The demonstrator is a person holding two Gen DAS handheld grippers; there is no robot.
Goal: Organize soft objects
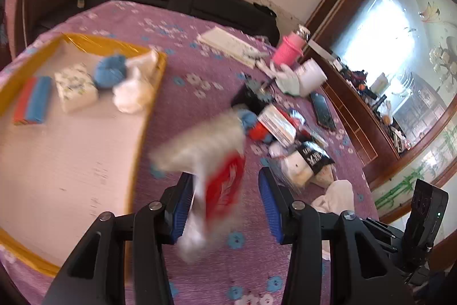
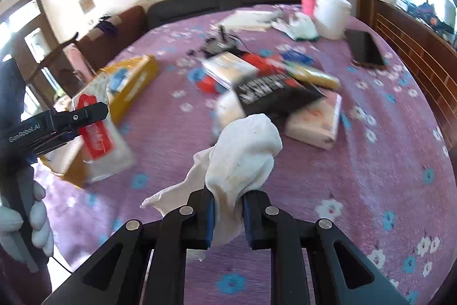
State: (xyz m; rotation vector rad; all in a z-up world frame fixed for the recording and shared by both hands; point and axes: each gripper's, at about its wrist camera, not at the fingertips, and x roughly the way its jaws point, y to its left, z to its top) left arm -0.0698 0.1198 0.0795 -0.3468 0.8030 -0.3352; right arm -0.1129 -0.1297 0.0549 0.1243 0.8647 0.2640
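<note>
Now the left tongs [image 1: 225, 207] stand released, a blurred red-and-white tissue pack [image 1: 220, 187] between them at six o'clock; best let it drop inside the yellow-rimmed tray [image 1: 148, 105] at nine. The right tongs [image 2: 227, 215] grasp a white cloth [image 2: 245, 150] above the bed [image 2: 357, 162].

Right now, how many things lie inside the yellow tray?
4: a red-blue block at left, a tissue pack, a blue ball, and a white bag at the tray's right edge.

white cloth [image 2: 242, 150]: bunched, pinched between fingers | tissue pack [image 1: 211, 162]: red-labelled, blurred, above bedspread
</note>
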